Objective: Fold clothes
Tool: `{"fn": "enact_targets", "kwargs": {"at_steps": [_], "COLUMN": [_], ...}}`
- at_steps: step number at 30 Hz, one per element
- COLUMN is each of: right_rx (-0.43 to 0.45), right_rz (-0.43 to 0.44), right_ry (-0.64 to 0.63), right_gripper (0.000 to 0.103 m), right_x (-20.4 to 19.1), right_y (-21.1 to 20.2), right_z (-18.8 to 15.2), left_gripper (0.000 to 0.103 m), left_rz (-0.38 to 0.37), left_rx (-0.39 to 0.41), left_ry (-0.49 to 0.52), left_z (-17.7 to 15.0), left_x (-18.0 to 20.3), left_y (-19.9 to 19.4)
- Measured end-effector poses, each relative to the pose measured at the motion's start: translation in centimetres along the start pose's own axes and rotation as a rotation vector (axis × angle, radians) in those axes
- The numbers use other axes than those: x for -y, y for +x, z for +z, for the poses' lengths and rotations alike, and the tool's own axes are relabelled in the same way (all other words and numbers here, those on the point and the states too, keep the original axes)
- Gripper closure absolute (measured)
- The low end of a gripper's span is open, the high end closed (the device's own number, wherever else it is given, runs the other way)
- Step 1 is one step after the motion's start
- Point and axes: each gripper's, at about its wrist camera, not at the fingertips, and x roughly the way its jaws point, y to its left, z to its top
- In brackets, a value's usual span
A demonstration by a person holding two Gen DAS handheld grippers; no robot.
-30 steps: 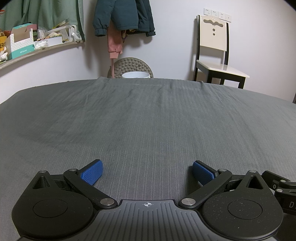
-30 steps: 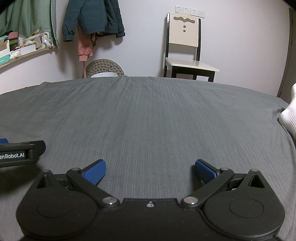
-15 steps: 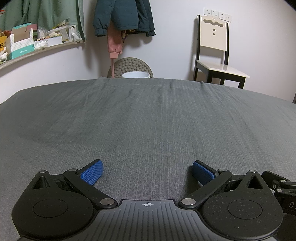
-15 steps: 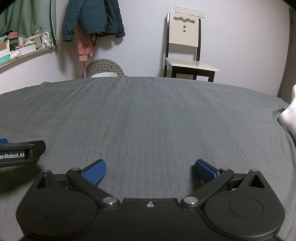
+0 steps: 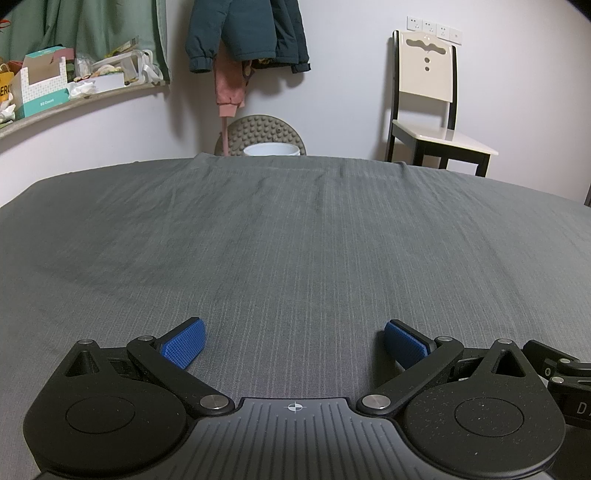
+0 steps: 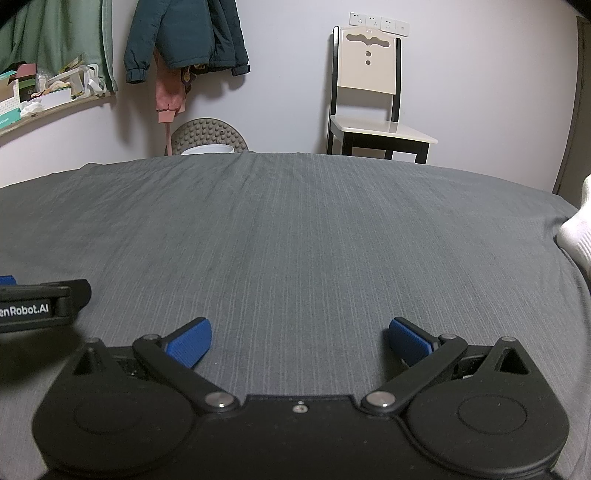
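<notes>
The left gripper (image 5: 293, 341) is spread wide with nothing between its blue ribbed pads (image 5: 183, 341), and it sits low over the grey bedsheet (image 5: 295, 240). The right gripper (image 6: 299, 341) is likewise released and empty, at the same low height, just beside the left unit, whose black housing (image 6: 40, 306) enters the right wrist view at the left edge. No garment lies between or ahead of either gripper; the only candidate is a white ribbed fabric item (image 6: 578, 232) at the far right edge of the sheet, seen only in part, so its type cannot be determined. The step in hand is judged to be the approach to a first garment. To do it well, turn the right gripper toward the white fabric, keep the jaws fully apart until an edge or corner lies between the pads, pinch one layer only, and avoid catching the sheet beneath. Bring the garment to the open centre of the sheet before spreading it flat. Legible writing: "enRobot.AI" on the left housing, its start cut off; a "D" on the neighbouring unit (image 5: 576, 408); "50 Count" on a teal box (image 5: 40, 86) on the wall shelf (image 5: 110, 98). A jacket (image 5: 247, 33) and a chair (image 5: 428, 96) stand behind.
</notes>
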Motion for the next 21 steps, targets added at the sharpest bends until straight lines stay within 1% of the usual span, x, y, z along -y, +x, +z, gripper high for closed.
{"fn": "enact_targets", "kwargs": {"at_steps": [21], "right_rx": [0.006], "right_rz": [-0.003], "right_ry": [-0.007], "right_gripper": [0.000], "right_x": [-0.13], "right_y": [-0.12], "right_z": [0.16], "left_gripper": [0.000], "left_rz": [0.009], "left_rx": [0.001], "left_ry": [0.008], "left_z": [0.11], "left_x": [0.15], "left_y": [0.01]}}
